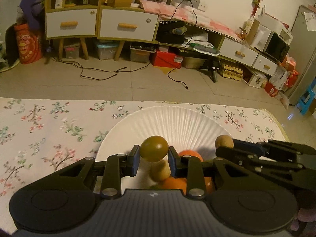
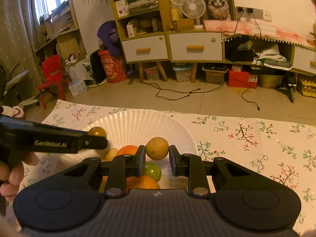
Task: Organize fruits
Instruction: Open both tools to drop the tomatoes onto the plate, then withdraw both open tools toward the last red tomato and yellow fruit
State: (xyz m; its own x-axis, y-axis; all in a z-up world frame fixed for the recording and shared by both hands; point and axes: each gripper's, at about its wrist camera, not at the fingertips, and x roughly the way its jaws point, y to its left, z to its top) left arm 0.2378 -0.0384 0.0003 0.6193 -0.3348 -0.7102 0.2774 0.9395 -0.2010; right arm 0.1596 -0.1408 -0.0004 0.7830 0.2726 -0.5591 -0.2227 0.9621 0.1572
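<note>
L tool (image 1: 154,159) angled down clamping olive fruit (image 1: 154,148), R tool (image 2: 157,159) likewise gripping tan fruit (image 2: 157,148), both over plate (image 1: 177,122)

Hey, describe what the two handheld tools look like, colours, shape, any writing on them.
Both are matte black plastic. The left tool has a ribbed grey-black body, two round side discs, silver rivets on its linkage arms and blue pads on flat fingers. The right tool is built the same, though its pads look dark. Seen side-on from the right camera, the left one bears pale "GenRobot.AI" lettering. No cables or sleeves show.
</note>
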